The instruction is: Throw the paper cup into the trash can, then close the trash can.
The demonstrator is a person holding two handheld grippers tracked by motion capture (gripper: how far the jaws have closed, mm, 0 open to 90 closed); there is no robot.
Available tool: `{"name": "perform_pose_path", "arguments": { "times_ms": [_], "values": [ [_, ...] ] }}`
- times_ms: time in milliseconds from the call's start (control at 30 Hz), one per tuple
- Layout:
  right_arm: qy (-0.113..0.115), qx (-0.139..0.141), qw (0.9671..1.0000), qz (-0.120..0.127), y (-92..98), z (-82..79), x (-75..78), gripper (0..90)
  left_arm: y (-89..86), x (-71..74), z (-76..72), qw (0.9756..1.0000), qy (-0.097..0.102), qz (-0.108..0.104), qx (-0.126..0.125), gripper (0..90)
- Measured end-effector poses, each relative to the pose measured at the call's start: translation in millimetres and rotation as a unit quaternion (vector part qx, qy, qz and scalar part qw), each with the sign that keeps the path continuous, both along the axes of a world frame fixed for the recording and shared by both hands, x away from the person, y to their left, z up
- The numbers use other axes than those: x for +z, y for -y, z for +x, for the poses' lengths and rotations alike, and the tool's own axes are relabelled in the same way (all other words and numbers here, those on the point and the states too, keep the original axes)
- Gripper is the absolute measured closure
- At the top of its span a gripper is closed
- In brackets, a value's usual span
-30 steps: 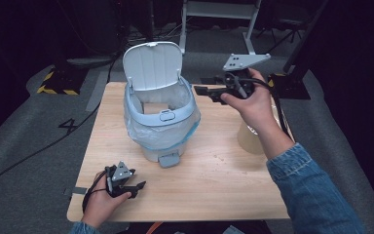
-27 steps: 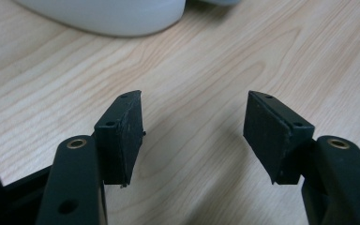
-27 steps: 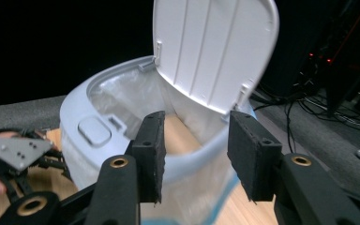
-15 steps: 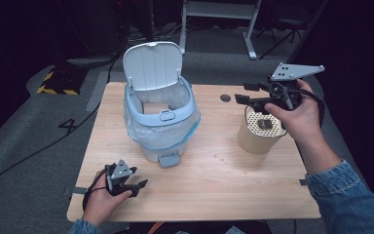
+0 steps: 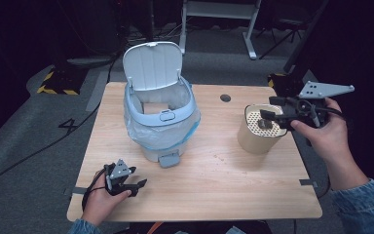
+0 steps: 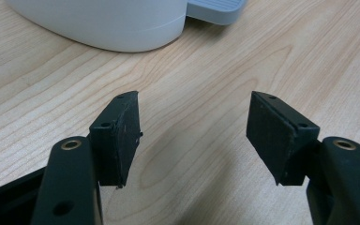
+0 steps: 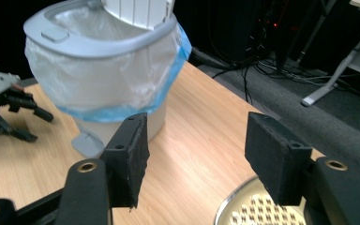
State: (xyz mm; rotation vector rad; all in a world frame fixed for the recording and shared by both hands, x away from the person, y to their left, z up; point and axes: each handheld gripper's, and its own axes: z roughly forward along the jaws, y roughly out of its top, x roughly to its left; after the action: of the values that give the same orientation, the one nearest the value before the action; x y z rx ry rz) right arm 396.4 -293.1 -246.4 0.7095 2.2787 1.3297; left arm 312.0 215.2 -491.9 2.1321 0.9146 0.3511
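A pale blue pedal bin (image 5: 160, 122) stands left of centre on the wooden table (image 5: 214, 185). Its lid (image 5: 153, 66) is up and a clear liner hangs over the rim. To the right is a beige canister (image 5: 255, 136) with a perforated top. My right gripper (image 5: 265, 119) hovers level over that top; its jaws have just been opening and nothing is between them. In the right gripper view the gripper (image 7: 197, 150) faces the bin (image 7: 108, 70), with the canister (image 7: 258, 211) below. My left gripper (image 5: 139, 183) rests open on the table's front left, its jaws (image 6: 194, 126) holding nothing.
The bin's pedal (image 5: 169, 159) sticks out toward the front and lies close ahead of the left gripper (image 7: 37, 125). A dark round hole (image 5: 225, 98) sits in the table's far right part. Cables and metal desk legs (image 5: 251, 29) are on the floor behind.
My right hand has swung rightward from beside the bin's rim to above the beige canister, with its jaws wider apart. The left hand has stayed put.
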Motion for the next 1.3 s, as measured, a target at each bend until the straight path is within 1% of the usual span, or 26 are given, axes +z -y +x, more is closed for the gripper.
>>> {"name": "perform_pose_path", "arguments": {
  "times_ms": [67, 133, 200, 267, 333, 400, 500, 800, 1000, 1033, 1100, 1233, 1300],
  "values": [
    [-0.007, -0.004, 0.9999, -0.007, 6.1, -4.3, -5.7, 41.1, -0.1, 2.4, -0.4, 1.0000, 0.001, -0.005, 0.001, 35.9],
    [-0.015, -0.006, 0.9998, -0.014, 13.6, -8.7, -13.5, 45.4, -0.6, 5.8, -0.5, 1.0000, 0.003, -0.009, 0.002, 35.7],
    [-0.022, -0.011, 0.9996, -0.012, 19.6, -11.3, -20.4, 45.5, -1.4, 8.8, -0.6, 0.9999, 0.007, -0.013, 0.002, 35.8],
    [-0.030, -0.014, 0.9994, -0.006, 26.3, -13.5, -29.0, 45.1, -1.9, 10.3, -1.3, 0.9999, 0.006, -0.015, 0.003, 35.7],
    [-0.037, -0.018, 0.9991, -0.006, 31.6, -15.4, -38.6, 44.3, -2.6, 11.0, -1.8, 0.9999, 0.004, -0.014, 0.004, 35.5],
    [-0.042, -0.022, 0.9988, -0.010, 36.1, -17.1, -48.3, 44.2, -3.6, 11.4, -1.5, 0.9999, 0.008, -0.009, 0.003, 35.5],
    [-0.050, -0.028, 0.9983, -0.008, 42.7, -20.3, -64.0, 43.4, -3.4, 10.8, -2.3, 0.9999, 0.004, -0.011, 0.006, 35.4],
    [-0.054, -0.041, 0.9976, -0.013, 52.3, -32.4, -106.7, 39.9, -3.3, 8.5, -0.9, 1.0000, -0.001, -0.009, 0.003, 35.3],
    [-0.066, -0.052, 0.9963, -0.018, 61.9, -41.9, -144.2, 38.3, -1.5, 8.4, -0.2, 0.9999, -0.005, -0.011, 0.001, 35.1],
    [-0.070, -0.055, 0.9959, -0.018, 63.8, -43.3, -151.2, 38.2, -1.4, 9.2, 0.0, 0.9999, -0.003, -0.010, 0.000, 35.0],
    [-0.071, -0.060, 0.9955, -0.021, 67.3, -45.8, -164.8, 37.8, -0.8, 11.0, -0.1, 0.9999, -0.002, -0.015, -0.001, 35.0],
    [-0.085, -0.069, 0.9938, -0.016, 75.3, -51.5, -194.5, 38.4, -1.0, 20.5, 0.6, 0.9998, 0.001, -0.020, -0.003, 35.2],
    [-0.094, -0.072, 0.9929, -0.014, 78.8, -53.1, -206.9, 39.5, -1.8, 28.2, 0.8, 0.9996, 0.008, -0.028, -0.004, 35.4]
  ]
}}
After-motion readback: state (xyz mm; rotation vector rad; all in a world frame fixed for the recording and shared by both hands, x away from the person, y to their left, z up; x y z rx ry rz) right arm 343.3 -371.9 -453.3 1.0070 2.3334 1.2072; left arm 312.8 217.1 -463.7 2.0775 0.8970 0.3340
